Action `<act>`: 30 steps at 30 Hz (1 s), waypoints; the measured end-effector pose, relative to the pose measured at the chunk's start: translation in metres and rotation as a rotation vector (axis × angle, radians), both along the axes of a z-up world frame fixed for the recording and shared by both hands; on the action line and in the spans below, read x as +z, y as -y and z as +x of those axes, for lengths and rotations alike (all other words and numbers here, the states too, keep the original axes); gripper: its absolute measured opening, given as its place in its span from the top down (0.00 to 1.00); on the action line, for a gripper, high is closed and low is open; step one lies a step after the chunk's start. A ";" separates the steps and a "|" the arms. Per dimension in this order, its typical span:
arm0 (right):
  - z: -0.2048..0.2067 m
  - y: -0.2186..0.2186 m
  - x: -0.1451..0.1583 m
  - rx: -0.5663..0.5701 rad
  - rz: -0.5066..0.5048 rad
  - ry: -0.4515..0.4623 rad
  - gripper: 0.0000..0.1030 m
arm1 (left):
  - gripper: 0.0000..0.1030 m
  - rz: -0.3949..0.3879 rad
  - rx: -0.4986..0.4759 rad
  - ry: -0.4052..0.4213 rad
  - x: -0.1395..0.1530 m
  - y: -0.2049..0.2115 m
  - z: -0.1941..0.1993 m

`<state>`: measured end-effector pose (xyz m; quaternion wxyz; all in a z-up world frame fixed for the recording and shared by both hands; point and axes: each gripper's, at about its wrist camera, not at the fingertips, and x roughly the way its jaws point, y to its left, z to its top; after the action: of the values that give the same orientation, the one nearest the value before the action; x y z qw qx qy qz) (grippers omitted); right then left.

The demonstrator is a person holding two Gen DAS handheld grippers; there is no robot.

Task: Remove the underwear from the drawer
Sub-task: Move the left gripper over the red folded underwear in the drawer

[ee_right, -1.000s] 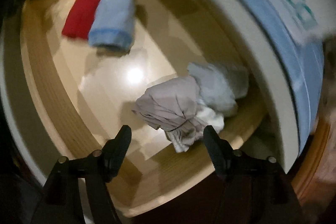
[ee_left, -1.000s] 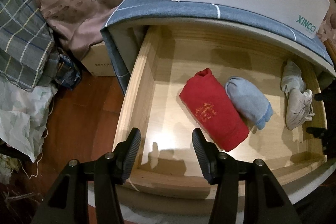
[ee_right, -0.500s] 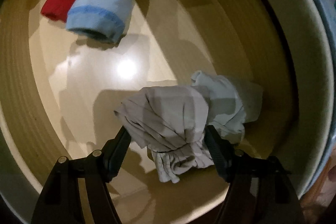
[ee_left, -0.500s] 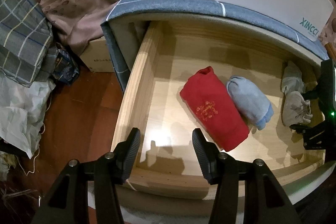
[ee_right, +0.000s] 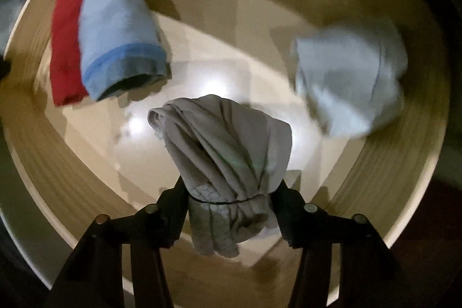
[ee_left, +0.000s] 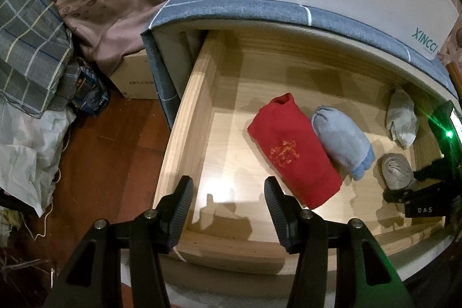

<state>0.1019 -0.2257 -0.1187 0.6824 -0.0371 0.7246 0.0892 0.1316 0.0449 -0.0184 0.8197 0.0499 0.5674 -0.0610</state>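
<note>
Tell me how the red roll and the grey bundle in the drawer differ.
The red roll is neatly rolled; the grey bundle is bunched and wrinkled. The red roll lies free mid-drawer; the grey bundle sits between the closing right gripper fingers. Both are fabric pieces in the drawer.

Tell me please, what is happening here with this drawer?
A person with a gripper in each hand is taking underwear out of an open wooden drawer. The right gripper is closing around a bunched grey piece. The left gripper hangs open and empty over the drawer's front. A red roll, a blue roll and a pale piece lie inside.
</note>
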 end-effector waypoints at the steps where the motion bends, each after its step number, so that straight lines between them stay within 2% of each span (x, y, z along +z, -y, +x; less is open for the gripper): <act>1: 0.003 -0.003 0.000 -0.024 0.000 -0.006 0.52 | 0.49 0.000 0.000 0.001 0.000 0.000 0.001; 9: 0.005 0.009 0.002 -0.211 0.021 -0.025 0.55 | 0.49 -0.012 0.008 -0.012 -0.002 -0.003 0.003; 12: -0.015 0.019 0.002 -0.284 0.042 -0.025 0.56 | 0.49 -0.010 0.003 -0.024 -0.004 -0.001 0.004; 18: -0.036 0.047 0.014 -0.402 0.072 0.049 0.56 | 0.49 0.001 -0.006 -0.047 -0.008 0.003 0.005; 24: -0.050 0.055 0.025 -0.446 0.071 0.116 0.56 | 0.49 0.023 -0.005 -0.061 -0.011 0.006 0.005; 30: -0.064 0.041 0.028 -0.480 0.095 0.175 0.56 | 0.49 0.019 -0.003 -0.073 -0.013 0.007 0.005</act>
<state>0.0381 -0.2663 -0.0906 0.7452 0.1603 0.6457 -0.0448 0.1365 0.0379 -0.0315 0.7977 0.0562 0.5976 -0.0584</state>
